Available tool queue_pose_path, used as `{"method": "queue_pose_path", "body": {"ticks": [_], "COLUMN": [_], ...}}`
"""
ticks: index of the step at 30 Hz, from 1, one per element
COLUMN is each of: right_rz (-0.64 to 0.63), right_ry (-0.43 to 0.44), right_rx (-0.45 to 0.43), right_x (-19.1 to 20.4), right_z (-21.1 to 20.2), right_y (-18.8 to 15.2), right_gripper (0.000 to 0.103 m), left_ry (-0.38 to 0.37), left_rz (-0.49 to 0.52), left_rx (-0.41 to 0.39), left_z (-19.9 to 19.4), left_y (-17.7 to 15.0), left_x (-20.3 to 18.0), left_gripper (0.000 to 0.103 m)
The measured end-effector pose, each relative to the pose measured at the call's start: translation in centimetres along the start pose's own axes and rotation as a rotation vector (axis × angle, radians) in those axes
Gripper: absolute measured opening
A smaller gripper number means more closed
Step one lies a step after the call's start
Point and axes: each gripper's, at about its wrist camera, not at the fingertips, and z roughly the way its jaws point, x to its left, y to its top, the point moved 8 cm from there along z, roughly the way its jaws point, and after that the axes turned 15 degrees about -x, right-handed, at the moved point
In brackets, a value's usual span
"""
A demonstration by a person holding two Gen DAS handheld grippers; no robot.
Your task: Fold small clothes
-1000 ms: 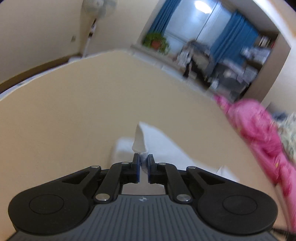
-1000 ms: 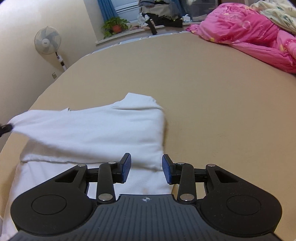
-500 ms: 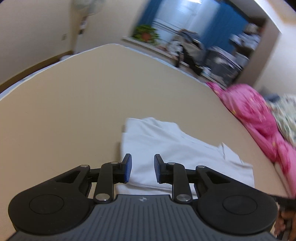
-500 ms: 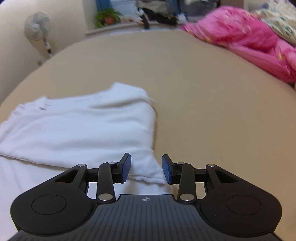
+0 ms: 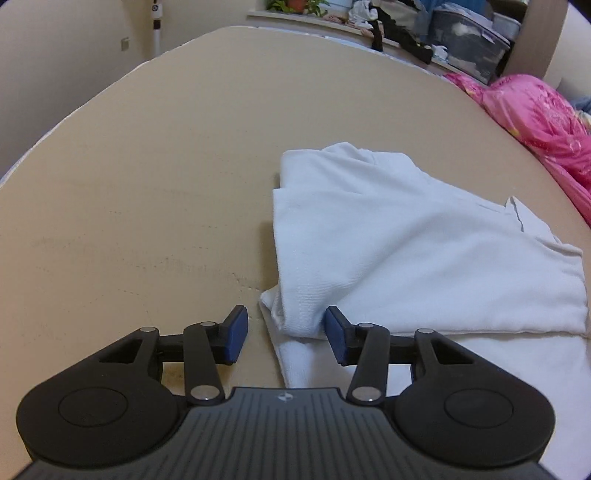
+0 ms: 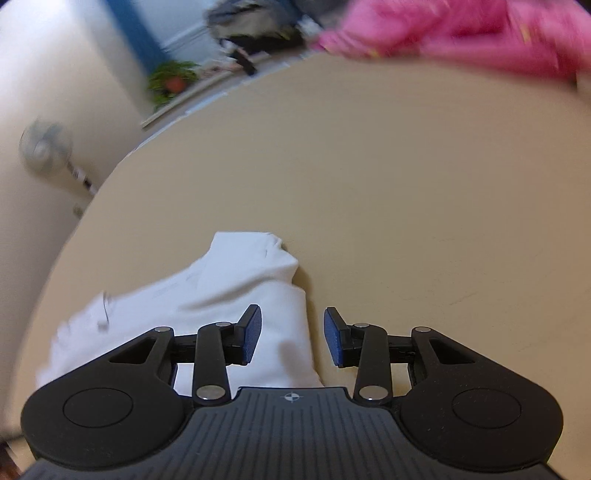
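White garment [image 5: 424, 251] lying partly folded on tan bed surface [image 5: 166, 166], one layer doubled over another. Left tongs [image 5: 286, 334] spread apart, grasping nothing; near folded corner of garment sitting in the gap between the blue pads [image 5: 236, 332], contact with either pad not discernible.

Left wrist view, sharp: stitched hem along the left edge of the upper layer, lower layer sticking out beneath toward the camera, small grey-edged flap at the far right of the cloth. Pink quilt [image 5: 543, 122] at right edge of bed, well apart from garment. Cluttered ledge with potted plant [image 5: 291, 5] and storage bin [image 5: 469, 33] beyond the far edge.

Right wrist view, motion-blurred: right tongs [image 6: 292, 339] also parted and empty. White garment [image 6: 236, 295] seen from its other end, right edge running between the pads, left pad over cloth, right pad over bare bed [image 6: 406, 184]. Standing fan [image 6: 44, 147] against left wall, shown only here. Pink quilt [image 6: 443, 33] smeared across top.
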Motion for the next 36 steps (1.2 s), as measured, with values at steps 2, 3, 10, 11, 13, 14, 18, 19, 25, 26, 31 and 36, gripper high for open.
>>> {"method": "queue_pose_path", "body": {"ticks": [2, 3, 10, 11, 13, 14, 18, 19, 25, 26, 31, 36], "right_rz": [0.102, 0.138, 0.079, 0.050, -0.019, -0.052, -0.109, -0.122, -0.127, -0.131, -0.316, -0.293], "right_ry": [-0.009, -0.010, -0.154, -0.151, -0.160, -0.166, -0.139, -0.139, -0.028, -0.021, -0.265, -0.226], "right_rx": [0.043, 0.062, 0.078, 0.037, -0.068, -0.094, -0.092, -0.090, -0.049, -0.031, 0.125, 0.017], "right_x": [-0.3, -0.3, 1.7, 2.3, 3.4, 3.8, 3.7, 3.3, 2.5, 2.5, -0.5, -1.0], "right_z": [2.5, 3.6, 8.6, 8.6, 8.1, 7.7, 6.0, 5.4, 2.6, 2.2, 0.1, -8.0], "right_y": [0.6, 0.7, 3.2, 4.4, 6.7, 7.3, 6.3, 5.8, 1.1, 0.2, -4.1, -2.3], "right_gripper": [0.040, 0.040, 0.003, 0.000, 0.000, 0.000, 0.003, 0.009, 0.021, 0.022, 0.030, 0.031], "left_ry": [0.001, 0.000, -0.013, -0.015, -0.021, -0.025, -0.019, -0.020, -0.074, -0.062, -0.023, -0.059], "left_rz": [0.005, 0.008, 0.016, 0.016, 0.013, 0.010, -0.011, -0.012, -0.017, -0.003, -0.043, 0.009], "left_rx": [-0.001, -0.002, 0.003, 0.004, 0.006, 0.008, -0.015, -0.044, -0.109, -0.081, -0.019, -0.142], "left_z": [0.0, 0.0, 0.3, 0.5, 0.4, 0.4, -0.5, -0.9, -1.8, -1.2, -1.0, -4.7], "left_y": [0.1, 0.1, 1.1, 1.1, 1.1, 1.2, 2.0, 2.5, 3.5, 2.9, 1.7, 3.2], "left_x": [-0.1, -0.2, -0.1, -0.2, 0.1, 0.1, 0.8, 0.8, 0.3, 0.4, 1.2, -0.2], "left_gripper": [0.052, 0.052, 0.052, 0.052, 0.052, 0.052, 0.051, 0.051, 0.051, 0.051, 0.052, 0.052]}}
